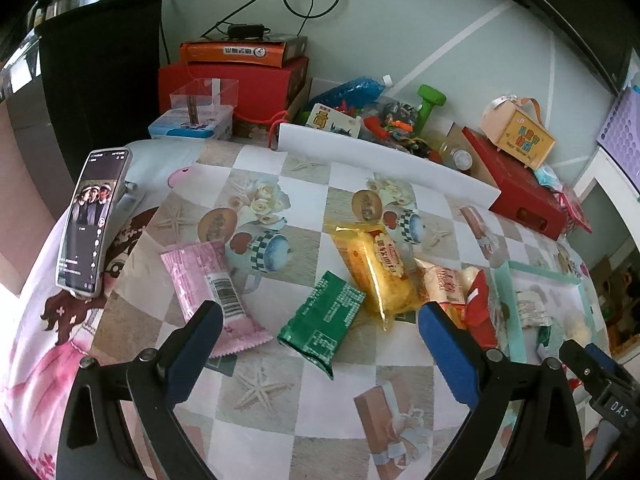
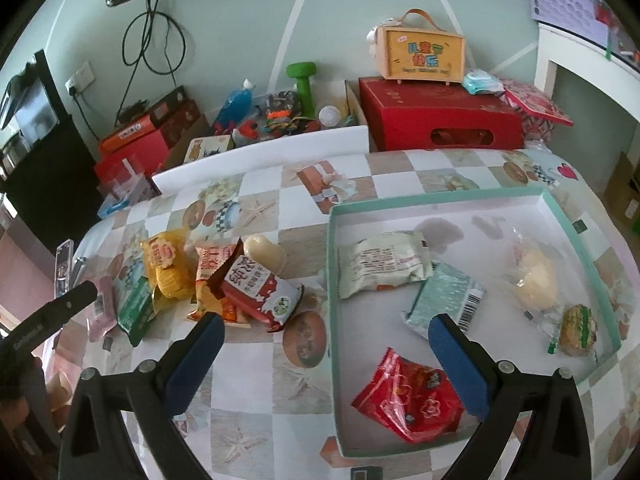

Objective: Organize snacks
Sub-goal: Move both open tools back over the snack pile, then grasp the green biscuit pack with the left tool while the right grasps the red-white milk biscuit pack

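The loose snacks lie on the patterned tablecloth (image 1: pixel 320 400) left of the mint-rimmed tray (image 2: pixel 330 280): a green packet (image 1: pixel 322 320), a pink packet (image 1: pixel 212 284) and a yellow cake wrapper (image 1: pixel 376 272), with more piled beside them. The tray already holds several (a red bag (image 2: pixel 408 396), a pale packet (image 2: pixel 382 264) and others). The left gripper (image 1: pixel 320 344) hangs above the green packet with its jaws spread wide and empty; the right gripper (image 2: pixel 326 356) stands over the tray's near left edge, likewise wide and empty. This looks like mid-sorting: next, the left gripper probably lowers, closes across the green packet, and carries it to the tray.
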{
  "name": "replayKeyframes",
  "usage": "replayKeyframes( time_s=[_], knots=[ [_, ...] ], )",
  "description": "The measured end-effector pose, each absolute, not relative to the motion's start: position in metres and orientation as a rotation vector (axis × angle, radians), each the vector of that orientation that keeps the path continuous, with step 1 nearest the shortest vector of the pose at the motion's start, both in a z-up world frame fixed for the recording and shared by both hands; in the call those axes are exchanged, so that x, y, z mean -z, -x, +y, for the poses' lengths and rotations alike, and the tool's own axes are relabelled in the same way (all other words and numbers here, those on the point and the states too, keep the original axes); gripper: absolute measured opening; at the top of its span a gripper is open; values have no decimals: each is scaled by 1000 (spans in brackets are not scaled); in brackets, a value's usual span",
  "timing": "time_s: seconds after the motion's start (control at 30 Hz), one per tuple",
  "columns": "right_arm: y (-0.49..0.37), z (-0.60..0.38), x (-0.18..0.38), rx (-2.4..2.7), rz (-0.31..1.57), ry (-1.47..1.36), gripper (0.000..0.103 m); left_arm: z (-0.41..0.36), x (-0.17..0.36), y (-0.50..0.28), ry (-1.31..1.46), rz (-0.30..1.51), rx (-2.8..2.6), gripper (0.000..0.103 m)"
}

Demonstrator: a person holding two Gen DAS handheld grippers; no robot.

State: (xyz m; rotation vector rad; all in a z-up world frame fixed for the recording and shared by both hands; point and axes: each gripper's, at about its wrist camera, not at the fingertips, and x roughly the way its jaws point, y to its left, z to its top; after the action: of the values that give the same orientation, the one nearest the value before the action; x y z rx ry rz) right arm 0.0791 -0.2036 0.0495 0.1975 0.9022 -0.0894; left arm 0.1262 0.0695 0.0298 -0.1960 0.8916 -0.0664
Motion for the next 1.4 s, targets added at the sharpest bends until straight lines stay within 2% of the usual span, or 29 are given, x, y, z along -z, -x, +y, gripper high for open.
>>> replayKeyframes(
  time_s=[0.63,1.0,1.27,1.3,1.33,1.4],
  knots=[
    [-143,-158,-14,-24,1042,-101,102,101,3,-156,255,1008,119,98],
    [-174,-152,6,-89,1094,-62,87,70,14,-165,198,1028,195,98],
    [-189,-155,15,-129,1110,-77,84,56,21,-170,162,1044,225,93],
    [-191,-156,16,-139,1113,-91,84,54,21,-170,159,1044,229,90],
    [-192,-156,16,-145,1115,-100,84,53,21,-170,156,1044,235,82],
    [-193,-157,17,-158,1121,-116,82,50,22,-169,145,1048,240,74]
  ],
)
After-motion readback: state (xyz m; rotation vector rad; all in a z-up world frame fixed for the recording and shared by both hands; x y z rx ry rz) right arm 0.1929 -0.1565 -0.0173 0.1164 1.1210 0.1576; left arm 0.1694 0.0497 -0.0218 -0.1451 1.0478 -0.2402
